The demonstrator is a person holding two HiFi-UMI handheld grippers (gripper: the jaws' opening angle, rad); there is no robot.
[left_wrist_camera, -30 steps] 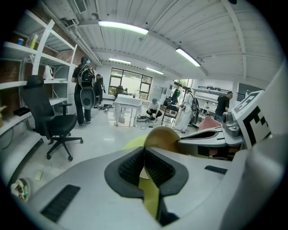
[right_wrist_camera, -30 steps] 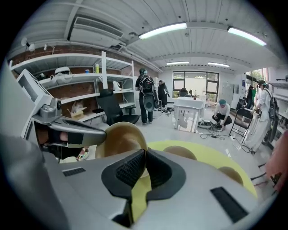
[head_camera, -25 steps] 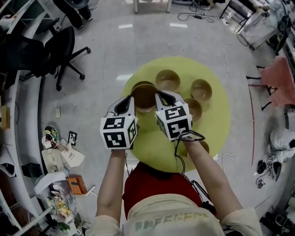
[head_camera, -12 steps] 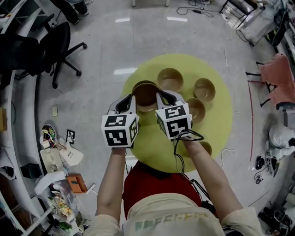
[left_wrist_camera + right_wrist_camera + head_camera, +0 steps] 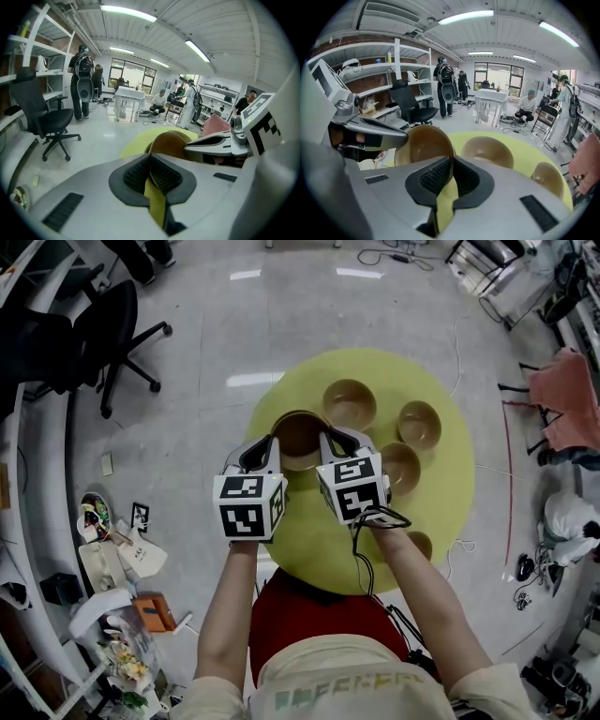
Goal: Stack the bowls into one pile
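Several tan bowls are on a round yellow table (image 5: 450,512). One bowl (image 5: 298,435) is over the table's left part, gripped on both sides. My left gripper (image 5: 271,444) is shut on its left rim, which runs between the pads (image 5: 161,177) in the left gripper view. My right gripper (image 5: 324,439) is shut on the right rim, and the right gripper view shows this held bowl (image 5: 423,144) tilted. Other bowls sit behind it (image 5: 349,403), at the far right (image 5: 418,424) and beside my right gripper (image 5: 399,465). Another bowl (image 5: 418,542) shows partly behind my right forearm.
A black office chair (image 5: 89,329) stands on the floor to the left of the table. Clutter and bags (image 5: 117,559) lie on the floor at the lower left. People stand by a white table (image 5: 129,104) farther off. Cables run across the floor at the right.
Both grippers keep the same hold on the bowl. Their place over the table has hardly shifted; only the head view has drifted a little.
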